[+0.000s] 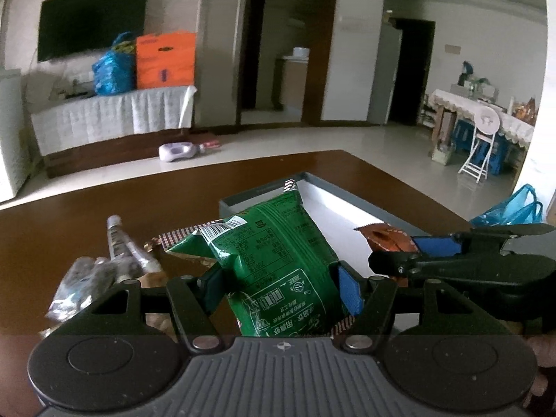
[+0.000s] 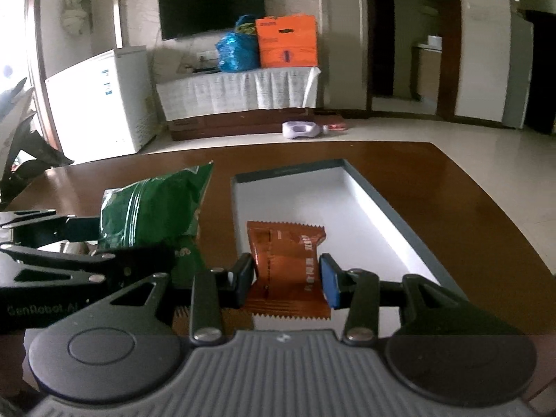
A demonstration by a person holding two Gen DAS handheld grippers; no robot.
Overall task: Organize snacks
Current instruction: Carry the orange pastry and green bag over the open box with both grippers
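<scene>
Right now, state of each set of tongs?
Left tongs: shut on the green snack bag.
Right tongs: shut on the orange snack packet, over the near end of the box.

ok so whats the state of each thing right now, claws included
left claw: shut on the green plastic snack bag, held up off the table
right claw: shut on the orange foil snack packet, over the near end of the box
shallow grey box with white inside: open, nothing lying in it
clear wrapped snacks: lying loose on the brown wooden table
</scene>
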